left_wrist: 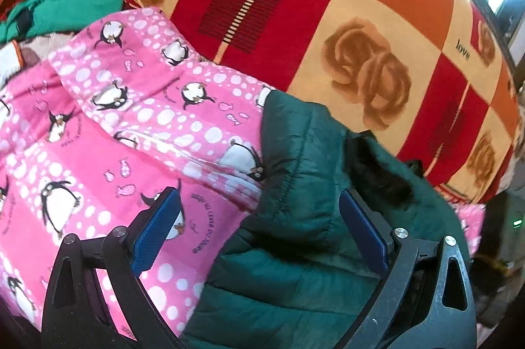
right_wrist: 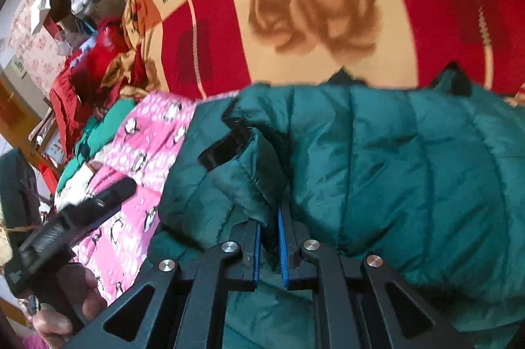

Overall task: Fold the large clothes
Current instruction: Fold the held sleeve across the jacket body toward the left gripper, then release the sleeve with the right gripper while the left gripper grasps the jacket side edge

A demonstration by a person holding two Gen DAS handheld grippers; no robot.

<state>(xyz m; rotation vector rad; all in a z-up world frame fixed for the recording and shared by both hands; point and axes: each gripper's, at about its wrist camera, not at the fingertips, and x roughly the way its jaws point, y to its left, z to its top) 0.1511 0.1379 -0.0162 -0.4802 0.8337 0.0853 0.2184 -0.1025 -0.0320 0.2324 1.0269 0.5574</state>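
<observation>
Between the right gripper's [right_wrist: 269, 217] blue-padded fingers, a fold of the puffy, quilted green jacket [right_wrist: 393, 172] is pinched tight. Left gripper [left_wrist: 259, 214] fingers hang spread above jacket and pink penguin-print blanket [left_wrist: 98, 126], both on the red-and-cream checked bed [left_wrist: 361, 4]; the jacket's lower part is cut off.

A bed [left_wrist: 328, 21] carries everything, covered in a checked sheet of red, orange and cream squares printed with brown roses and the word "love". On it lie a dark green quilted jacket [right_wrist: 393, 168] at lower right, a pink penguin-print blanket [left_wrist: 115, 119] at left, and crumpled green and red clothes [left_wrist: 65, 4] upper left.
</observation>
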